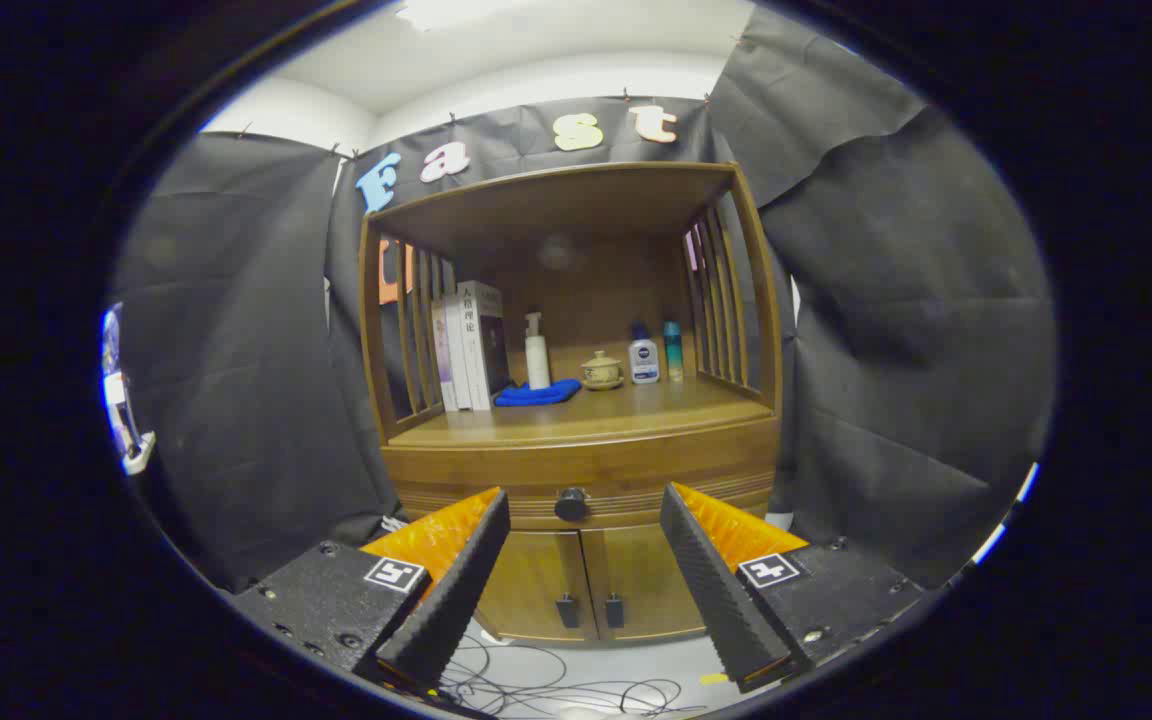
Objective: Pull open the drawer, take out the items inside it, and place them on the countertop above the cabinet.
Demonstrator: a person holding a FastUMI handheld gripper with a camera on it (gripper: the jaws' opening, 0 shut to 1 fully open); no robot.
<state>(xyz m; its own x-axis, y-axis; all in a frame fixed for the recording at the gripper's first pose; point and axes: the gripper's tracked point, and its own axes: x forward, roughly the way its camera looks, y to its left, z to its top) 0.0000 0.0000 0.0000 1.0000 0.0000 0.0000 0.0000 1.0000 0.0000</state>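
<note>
The claw is spread wide, holding nothing. The closed drawer with its round knob sits beyond and between the fingers, under the counter.

Your gripper sits spread wide before the cabinet, the drawer knob beyond and between its fingers. Above the drawer, the counter carries, left to right, books, a pump bottle behind a cloth, a lidded cup and two bottles. Cables lie on the floor below.
</note>
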